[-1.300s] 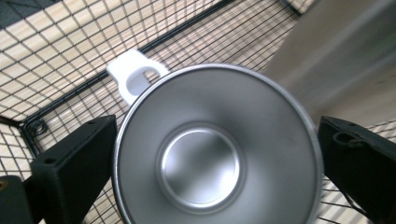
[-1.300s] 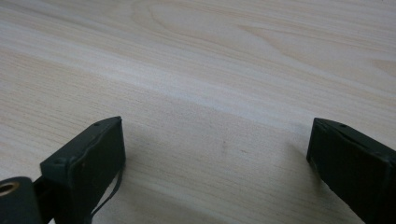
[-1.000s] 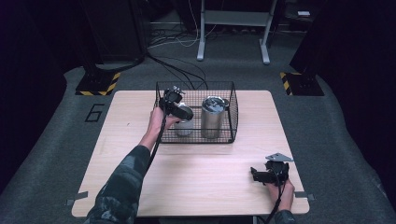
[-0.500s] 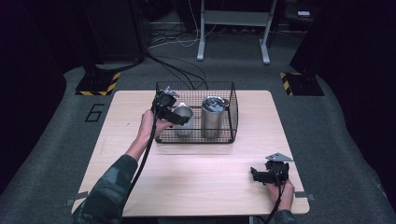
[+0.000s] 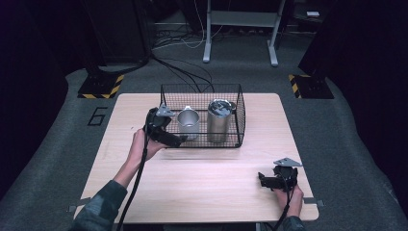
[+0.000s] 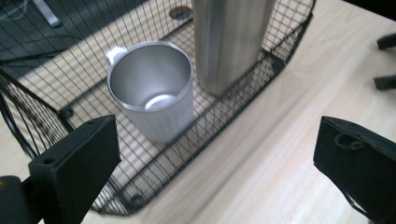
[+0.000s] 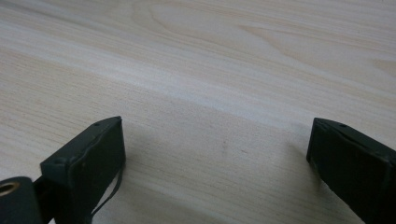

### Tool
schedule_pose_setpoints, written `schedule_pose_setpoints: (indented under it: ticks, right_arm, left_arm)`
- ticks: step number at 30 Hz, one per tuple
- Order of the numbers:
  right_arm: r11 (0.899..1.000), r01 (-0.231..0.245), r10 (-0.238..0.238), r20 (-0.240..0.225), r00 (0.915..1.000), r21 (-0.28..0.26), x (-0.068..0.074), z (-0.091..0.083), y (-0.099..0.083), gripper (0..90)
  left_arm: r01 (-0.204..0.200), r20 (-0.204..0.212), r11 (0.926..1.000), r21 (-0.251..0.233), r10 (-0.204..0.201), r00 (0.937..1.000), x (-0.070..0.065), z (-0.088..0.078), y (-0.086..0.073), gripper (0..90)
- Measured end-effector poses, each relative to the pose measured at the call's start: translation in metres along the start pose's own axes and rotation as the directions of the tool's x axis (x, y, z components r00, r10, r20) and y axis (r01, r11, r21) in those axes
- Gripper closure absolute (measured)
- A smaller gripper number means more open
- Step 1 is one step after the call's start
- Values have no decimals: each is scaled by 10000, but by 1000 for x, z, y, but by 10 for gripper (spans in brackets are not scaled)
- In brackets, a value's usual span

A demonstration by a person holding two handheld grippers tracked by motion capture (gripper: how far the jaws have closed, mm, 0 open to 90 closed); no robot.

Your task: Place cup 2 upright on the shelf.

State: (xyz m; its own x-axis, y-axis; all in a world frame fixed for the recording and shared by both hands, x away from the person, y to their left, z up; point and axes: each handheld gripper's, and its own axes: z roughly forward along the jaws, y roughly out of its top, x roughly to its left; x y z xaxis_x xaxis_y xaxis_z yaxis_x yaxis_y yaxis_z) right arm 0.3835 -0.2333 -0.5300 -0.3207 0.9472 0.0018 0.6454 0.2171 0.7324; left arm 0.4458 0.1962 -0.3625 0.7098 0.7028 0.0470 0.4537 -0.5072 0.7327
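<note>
**Steel mug set in the wire basket, left gripper empty beside it**

The steel mug (image 6: pixel 152 91) is seen standing upright inside the black wire basket (image 5: pixel 239 113), near its left end, with the tall steel canister (image 5: pixel 219 120) upright just beside it in the same basket. The basket rests on the far half of the wooden desk (image 5: pixel 192 185).

The left gripper (image 5: pixel 166 132) is held at the basket's near left corner, outside the wire. Its jaws are spread wide and nothing is gripped between them; in the left gripper view the mug lies ahead of the gap, behind the mesh. The right gripper (image 5: pixel 276 179) is parked low over the bare desk near the front right corner, its jaws likewise wide apart and empty.

The mug is judged to be either just released or about to be fetched; which of the two cannot be told. If it is to be grasped, the jaws would have to be lifted over the basket's rim and lowered around the mug's wall, clear of the canister.

No brand or label can be read on either vessel. A "6" (image 5: pixel 97 116) is marked on the floor left of the desk.
</note>
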Motion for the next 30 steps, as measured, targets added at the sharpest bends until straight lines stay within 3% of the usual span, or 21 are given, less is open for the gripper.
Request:
schedule_pose_setpoints:
  ticks: [7,8,11,12,13,15,20,22,26,28,30]
  right_arm:
    - [10000,-1,1,-1,10000,4,0,0,0,39]
    - [10000,-1,1,-1,10000,4,0,0,0,39]
    - [10000,-5,5,-2,10000,0,0,0,0,39]
    - [10000,-5,5,-2,10000,0,0,0,0,39]
    - [10000,-1,1,-9,10000,3,0,0,0,39]
    - [10000,0,0,-9,10000,3,0,0,0,39]
    - [10000,-4,4,-7,10000,2,0,0,0,39]
    - [10000,-1,1,-7,10000,3,0,0,0,39]
    - [10000,11,-11,-14,10000,-7,0,0,0,39]
    - [10000,12,-12,-14,10000,-5,0,0,0,39]
    - [10000,-2,2,-7,10000,1,0,0,0,39]
  left_arm:
    - [34,-152,10000,88,-32,9999,-15,-8,-42,4]
    - [34,-152,10000,88,-32,9999,-15,-8,-42,4]
    - [38,-395,9999,142,-32,9992,-21,-8,-67,4]
    - [38,-395,9999,142,-32,9992,-21,-8,-67,4]
    - [162,-417,9995,268,-150,9990,-23,-8,-79,4]
    - [209,-452,9993,323,-194,9988,-23,-8,-84,3]
    - [663,-581,9963,550,-631,9963,-23,-7,-120,2]
    - [870,-645,9948,522,-836,9944,-22,-6,-128,2]
    - [1288,-980,9886,785,-1209,9878,-21,0,-160,2]
    - [1345,-1091,9880,753,-1260,9860,-20,1,-166,2]
    - [1744,-1292,9822,702,-1644,9779,-20,5,-184,2]
